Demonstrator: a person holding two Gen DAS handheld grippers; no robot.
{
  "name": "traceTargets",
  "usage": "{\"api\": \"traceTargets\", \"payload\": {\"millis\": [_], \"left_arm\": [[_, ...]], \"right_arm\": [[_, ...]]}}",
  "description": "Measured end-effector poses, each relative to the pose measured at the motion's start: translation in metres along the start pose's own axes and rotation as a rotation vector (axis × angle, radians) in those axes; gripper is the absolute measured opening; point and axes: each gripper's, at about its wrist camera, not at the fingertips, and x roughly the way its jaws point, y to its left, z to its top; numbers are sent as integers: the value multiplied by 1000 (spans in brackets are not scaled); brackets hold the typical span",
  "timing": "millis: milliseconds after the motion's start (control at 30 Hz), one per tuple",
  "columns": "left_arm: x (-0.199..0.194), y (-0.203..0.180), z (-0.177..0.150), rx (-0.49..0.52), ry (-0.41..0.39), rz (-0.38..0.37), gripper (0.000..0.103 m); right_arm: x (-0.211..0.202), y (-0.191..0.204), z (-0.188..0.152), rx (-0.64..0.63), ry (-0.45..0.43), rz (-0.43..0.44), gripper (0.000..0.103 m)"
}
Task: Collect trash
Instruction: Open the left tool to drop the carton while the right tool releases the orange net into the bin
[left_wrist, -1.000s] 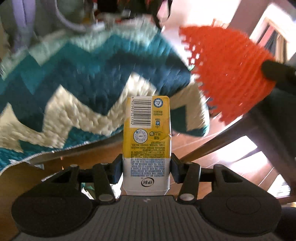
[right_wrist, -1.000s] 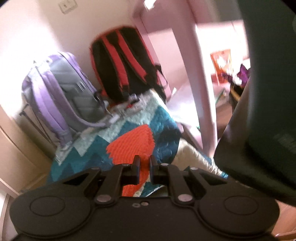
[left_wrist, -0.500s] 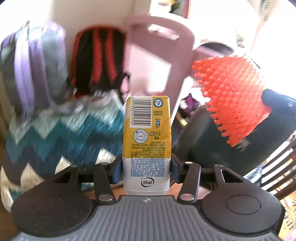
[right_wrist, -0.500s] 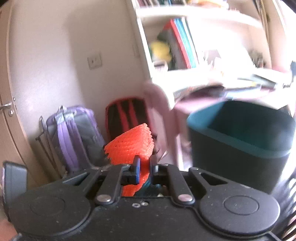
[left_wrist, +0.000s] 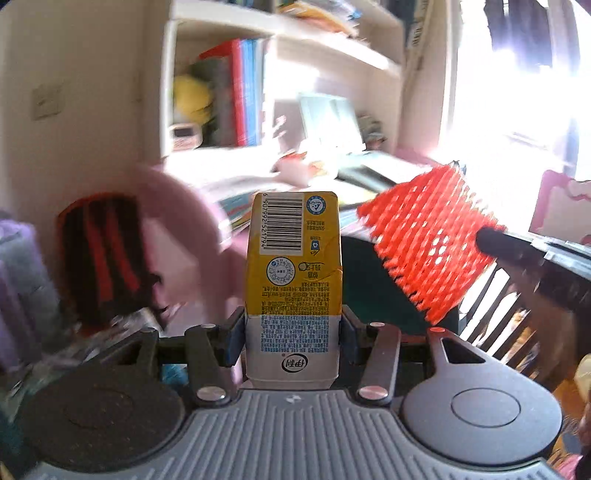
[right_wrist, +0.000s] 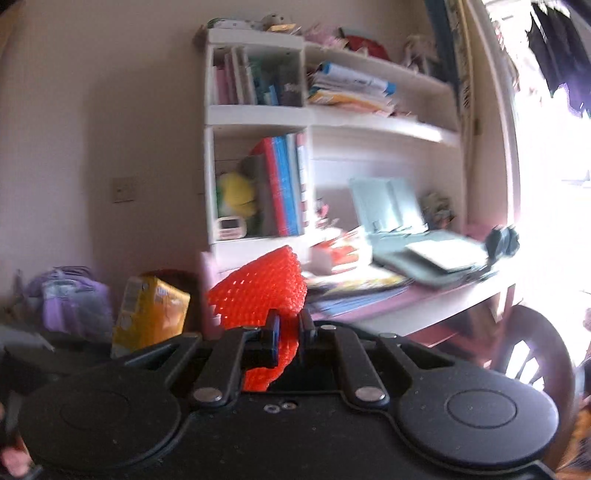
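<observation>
Carton (left_wrist: 293, 280): yellow drink box, light, crushable; left tongs (left_wrist: 291, 338) clamp lower sides, held aloft. Red foam fruit net (right_wrist: 264, 295): soft, springy; right tongs (right_wrist: 290, 334) nearly closed, pinching its edge.

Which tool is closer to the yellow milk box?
Left. The left tool is clamped right on the yellow milk box, holding it upright. The right tool is off to the box's side, pinching the orange foam net instead.
</observation>
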Motion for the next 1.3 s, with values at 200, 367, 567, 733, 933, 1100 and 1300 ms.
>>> {"api": "traceTargets", "payload": {"millis": [200, 367, 567, 733, 933, 1100, 1300], "left_arm": [[35, -40, 31, 28, -5, -72, 51], [78, -53, 34, 15, 59, -89, 51], [125, -58, 27, 28, 142, -64, 51], [151, -64, 22, 48, 215, -67, 51], [168, -59, 15, 15, 258, -75, 52], [157, -52, 13, -9, 216, -92, 59], [127, -44, 14, -8, 173, -87, 62]], "right_arm": [[18, -25, 4, -59, 38, -93, 8], [49, -36, -14, -67, 131, -105, 8], [74, -33, -37, -100, 206, -95, 9], [87, -32, -46, -112, 259, -73, 14], [91, -35, -51, -93, 292, -62, 29], [86, -35, -51, -76, 293, -53, 32], [74, -28, -45, -59, 279, -30, 33]]}}
